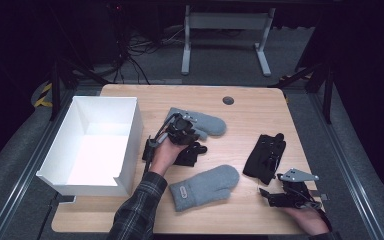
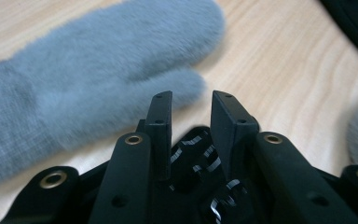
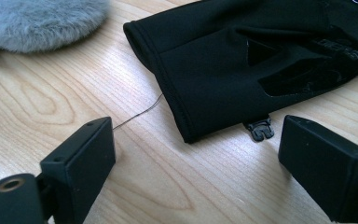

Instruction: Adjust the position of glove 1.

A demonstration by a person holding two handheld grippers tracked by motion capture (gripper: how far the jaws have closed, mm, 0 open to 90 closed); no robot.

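Two grey mittens and two black gloves lie on the wooden table (image 1: 250,107). My left gripper (image 1: 186,128) hovers by the thumb of the far grey mitten (image 1: 206,122), over one black glove (image 1: 189,153). In the left gripper view its jaws (image 2: 192,100) stand a narrow gap apart with nothing between the tips, just short of that mitten's thumb (image 2: 182,86). My right gripper (image 1: 269,196) rests near the front right corner, open wide (image 3: 196,133), facing the cuff of the other black glove (image 3: 242,60), apart from it. The near grey mitten (image 1: 205,186) lies between the hands.
A white open box (image 1: 70,172) stands at the table's left side, beside the left forearm. A small black clip (image 3: 259,129) hangs from the right glove's cuff. A dark round grommet (image 1: 228,100) sits near the far edge. Bare wood lies along the far right.
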